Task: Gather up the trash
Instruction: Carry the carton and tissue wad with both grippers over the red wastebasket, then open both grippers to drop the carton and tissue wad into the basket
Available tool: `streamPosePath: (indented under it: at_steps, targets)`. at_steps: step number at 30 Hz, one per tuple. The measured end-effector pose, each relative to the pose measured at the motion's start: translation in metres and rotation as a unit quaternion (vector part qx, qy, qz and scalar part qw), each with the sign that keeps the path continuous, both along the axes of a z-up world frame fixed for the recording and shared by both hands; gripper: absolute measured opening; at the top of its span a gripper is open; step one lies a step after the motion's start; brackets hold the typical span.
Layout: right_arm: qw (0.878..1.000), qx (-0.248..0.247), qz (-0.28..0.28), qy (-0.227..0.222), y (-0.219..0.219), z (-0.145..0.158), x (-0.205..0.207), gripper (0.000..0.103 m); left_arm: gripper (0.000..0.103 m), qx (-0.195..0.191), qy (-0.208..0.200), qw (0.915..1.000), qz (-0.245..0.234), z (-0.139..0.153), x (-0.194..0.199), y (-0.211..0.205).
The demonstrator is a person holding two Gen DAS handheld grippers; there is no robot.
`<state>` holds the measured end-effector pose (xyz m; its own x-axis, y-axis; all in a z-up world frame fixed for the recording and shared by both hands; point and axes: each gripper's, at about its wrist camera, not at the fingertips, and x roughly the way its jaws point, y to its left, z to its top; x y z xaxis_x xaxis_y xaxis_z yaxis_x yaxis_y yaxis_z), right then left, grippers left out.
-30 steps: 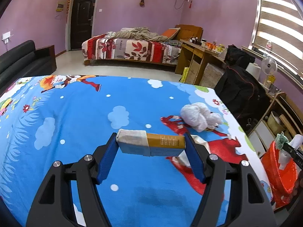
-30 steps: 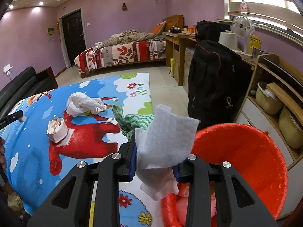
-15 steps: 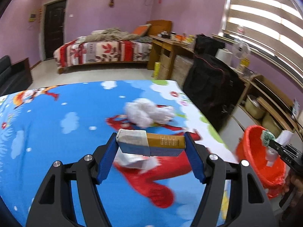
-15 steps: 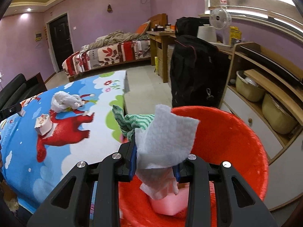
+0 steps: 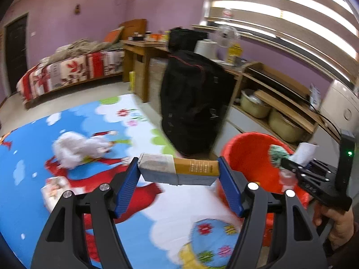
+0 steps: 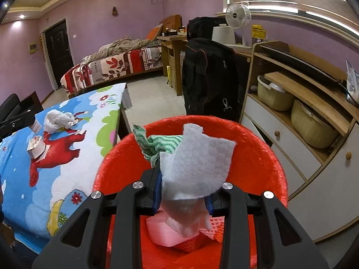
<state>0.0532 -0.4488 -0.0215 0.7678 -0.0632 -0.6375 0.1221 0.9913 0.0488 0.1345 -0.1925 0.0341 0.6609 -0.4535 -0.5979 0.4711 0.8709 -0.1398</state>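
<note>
The red bin point(image 6: 258, 148) stands open-topped just beside the table edge point(image 6: 122, 112); its mouth is partly taken up by the right gripper point(image 6: 182, 192), clamped on a white and green cloth wad point(image 6: 197, 163); pink trash point(image 6: 166, 231) lies on the bin floor; the left gripper point(image 5: 179, 177), clamped on a carton point(image 5: 179, 170), hangs over the table edge near the rim; a black bag point(image 5: 193, 103) stands close behind the bin; a drawer cabinet point(image 6: 291, 139) flanks its far side; a crumpled white bag point(image 6: 58, 118) and small box point(image 6: 36, 145) lie on the tabletop.
</note>
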Motion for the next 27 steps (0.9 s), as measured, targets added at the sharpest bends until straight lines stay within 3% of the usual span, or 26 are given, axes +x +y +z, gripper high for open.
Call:
streamPosePath:
  at_steps: [10, 27]
  targets:
    - [1.0, 0.004, -0.017, 0.002, -0.027, -0.003, -0.007, 0.032, 0.067, 0.011, 0.005, 0.997, -0.077, -0.01, -0.004, -0.077]
    - [1.0, 0.009, -0.022, 0.002, -0.045, -0.003, -0.011, 0.036, 0.067, 0.009, 0.01, 0.9921, -0.125, -0.015, -0.01, -0.119]
